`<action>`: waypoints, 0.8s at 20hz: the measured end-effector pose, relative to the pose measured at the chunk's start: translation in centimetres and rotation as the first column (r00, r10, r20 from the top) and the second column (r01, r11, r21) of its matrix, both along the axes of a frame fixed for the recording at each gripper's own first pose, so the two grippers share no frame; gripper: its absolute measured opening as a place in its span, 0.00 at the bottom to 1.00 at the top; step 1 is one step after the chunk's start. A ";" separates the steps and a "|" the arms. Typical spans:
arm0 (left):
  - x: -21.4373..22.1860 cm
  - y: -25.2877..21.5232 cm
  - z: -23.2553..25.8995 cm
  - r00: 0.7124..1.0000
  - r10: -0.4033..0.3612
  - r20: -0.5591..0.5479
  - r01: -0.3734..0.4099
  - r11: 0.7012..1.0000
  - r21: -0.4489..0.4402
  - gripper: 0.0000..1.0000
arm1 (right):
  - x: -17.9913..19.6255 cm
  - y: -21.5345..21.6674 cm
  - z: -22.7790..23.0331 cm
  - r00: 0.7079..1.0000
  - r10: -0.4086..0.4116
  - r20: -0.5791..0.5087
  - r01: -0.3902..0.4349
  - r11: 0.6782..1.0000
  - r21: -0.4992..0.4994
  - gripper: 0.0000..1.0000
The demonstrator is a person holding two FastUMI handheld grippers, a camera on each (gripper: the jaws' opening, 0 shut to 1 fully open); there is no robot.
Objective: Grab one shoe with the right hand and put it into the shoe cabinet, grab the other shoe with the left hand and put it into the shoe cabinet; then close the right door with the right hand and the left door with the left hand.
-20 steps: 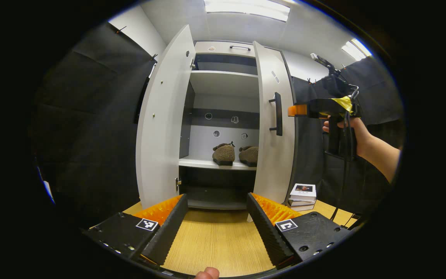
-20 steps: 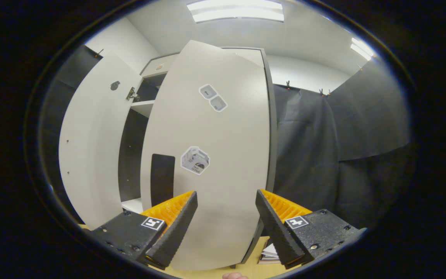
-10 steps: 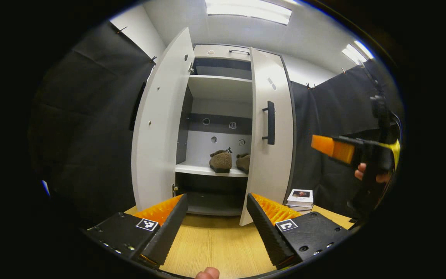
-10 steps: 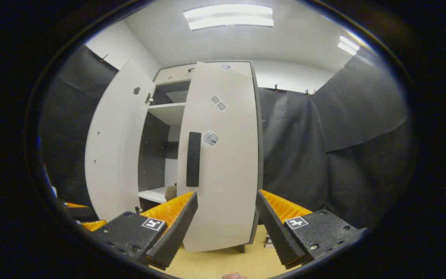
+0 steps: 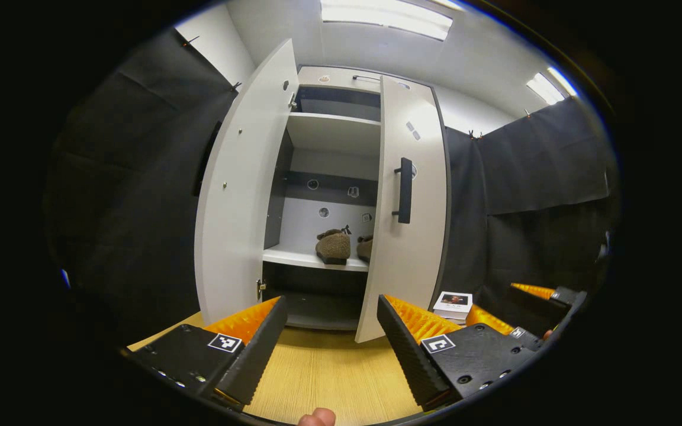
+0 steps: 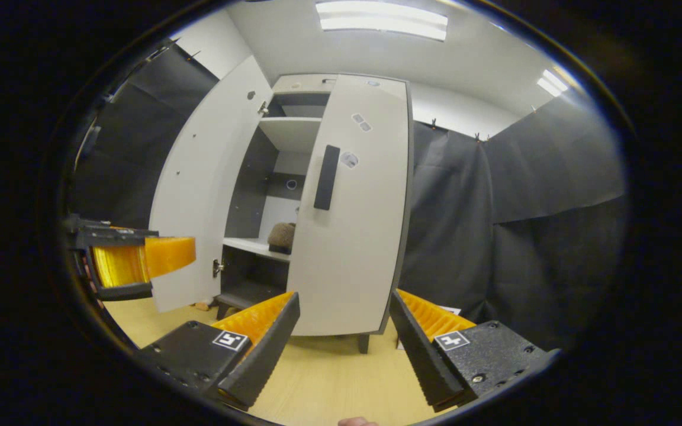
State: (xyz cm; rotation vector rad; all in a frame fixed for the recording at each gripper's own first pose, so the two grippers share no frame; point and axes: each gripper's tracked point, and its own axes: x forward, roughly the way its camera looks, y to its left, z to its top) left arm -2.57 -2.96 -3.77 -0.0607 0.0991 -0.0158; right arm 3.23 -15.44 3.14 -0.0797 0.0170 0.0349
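Shoes, two of them, one (image 5: 333, 247) beside the other (image 5: 365, 248), sit side by side on the middle shelf (image 5: 293, 257) of the shoe cabinet (image 5: 341, 80), whose right door (image 5: 403, 248) I see partly swung in and whose left door (image 5: 234, 195) stands wide open. My left claw (image 5: 332, 331) and right claw (image 6: 344, 331) are both spread and grasp nothing, held above the wooden floor (image 5: 329, 373) in front of the cabinet. One small stack of books (image 5: 453, 303) lies on the floor just right of the cabinet.

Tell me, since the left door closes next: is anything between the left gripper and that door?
Nothing visible. The left gripper is open, over bare floor, and the left door stands wide open ahead to its left, both shoes shelved.
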 end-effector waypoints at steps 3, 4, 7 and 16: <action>0.4 2.0 3.5 0.997 0.030 0.074 -0.032 0.999 0.014 0.94 | -0.1 0.3 -0.4 1.000 -0.006 -0.015 0.007 0.999 0.050 0.99; 0.5 3.3 4.9 0.993 0.051 0.109 -0.053 0.998 0.018 0.94 | 0.0 0.3 -0.5 1.000 -0.003 -0.016 0.004 0.998 0.057 0.99; 0.6 8.9 8.8 0.974 0.145 0.176 -0.149 0.989 0.011 0.94 | 0.0 -0.1 -0.9 0.999 0.005 -0.040 -0.003 0.999 0.046 0.99; 5.5 28.9 11.6 0.892 0.412 0.186 -0.386 0.908 -0.162 0.94 | 0.6 -1.2 0.4 0.999 -0.031 -0.016 0.032 0.997 0.076 0.99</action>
